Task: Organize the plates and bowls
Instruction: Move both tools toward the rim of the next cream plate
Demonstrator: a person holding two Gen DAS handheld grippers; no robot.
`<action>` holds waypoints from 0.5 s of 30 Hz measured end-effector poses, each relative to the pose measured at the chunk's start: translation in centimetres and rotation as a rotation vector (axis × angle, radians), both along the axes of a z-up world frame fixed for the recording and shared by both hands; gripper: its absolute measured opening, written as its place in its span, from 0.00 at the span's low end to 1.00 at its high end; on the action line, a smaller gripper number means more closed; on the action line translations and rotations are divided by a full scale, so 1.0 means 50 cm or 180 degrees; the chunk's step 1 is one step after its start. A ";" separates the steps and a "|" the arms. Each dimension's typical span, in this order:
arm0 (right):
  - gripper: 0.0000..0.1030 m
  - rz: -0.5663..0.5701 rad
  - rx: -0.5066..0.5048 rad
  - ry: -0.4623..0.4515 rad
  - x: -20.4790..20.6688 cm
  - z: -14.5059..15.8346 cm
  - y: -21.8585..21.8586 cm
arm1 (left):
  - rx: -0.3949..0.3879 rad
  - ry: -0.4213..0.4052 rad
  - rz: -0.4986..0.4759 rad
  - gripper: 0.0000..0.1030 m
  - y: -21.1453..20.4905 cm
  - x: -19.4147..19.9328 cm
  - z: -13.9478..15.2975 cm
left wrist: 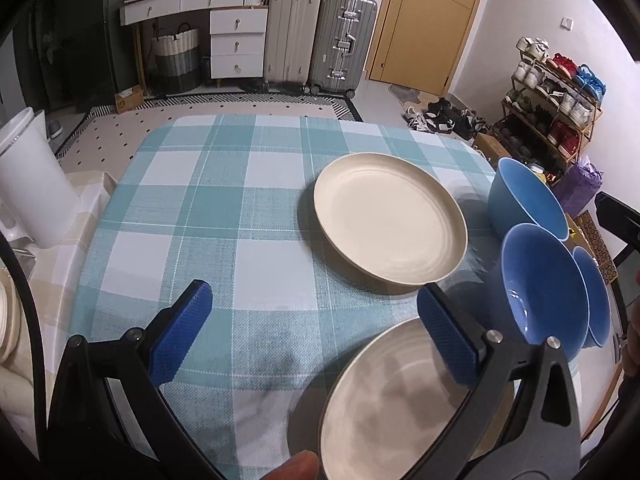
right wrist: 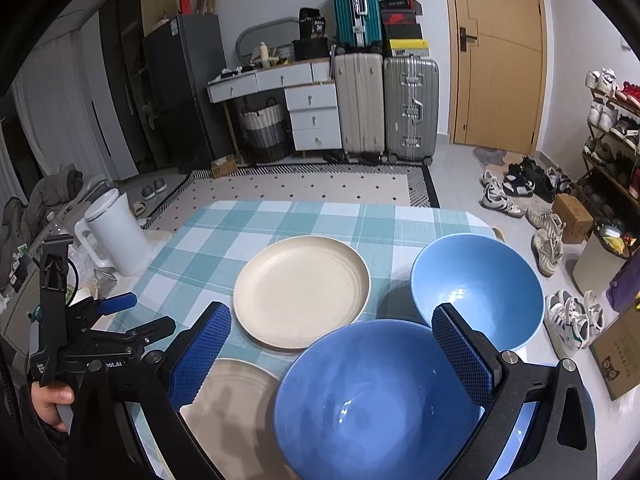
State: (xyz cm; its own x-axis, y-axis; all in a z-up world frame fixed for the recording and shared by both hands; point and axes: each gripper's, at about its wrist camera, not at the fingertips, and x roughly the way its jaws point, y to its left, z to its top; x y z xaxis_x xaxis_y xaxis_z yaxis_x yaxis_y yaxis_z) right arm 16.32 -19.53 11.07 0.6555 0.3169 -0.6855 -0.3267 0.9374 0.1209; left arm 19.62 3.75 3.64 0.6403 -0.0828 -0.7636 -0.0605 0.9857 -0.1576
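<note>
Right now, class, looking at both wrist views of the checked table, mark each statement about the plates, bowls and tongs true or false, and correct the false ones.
1. Two cream plates lie on the table: a far plate and a near plate. True.
2. The far plate has a blue bowl stacked in it. False: it is empty.
3. The left tongs are clamped on the near plate. False: they are open, one finger above the plate's rim.
4. The right tongs are open above the near bowl. True.
5. All the bowls are cream. False: the near bowl and the far bowl are blue.
6. A white kettle stands left of the checked cloth. True.
</note>
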 end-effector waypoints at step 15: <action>0.97 0.0283 -0.0101 0.0326 0.120 -0.054 0.058 | -0.0105 0.0226 0.0116 0.99 0.015 0.097 -0.067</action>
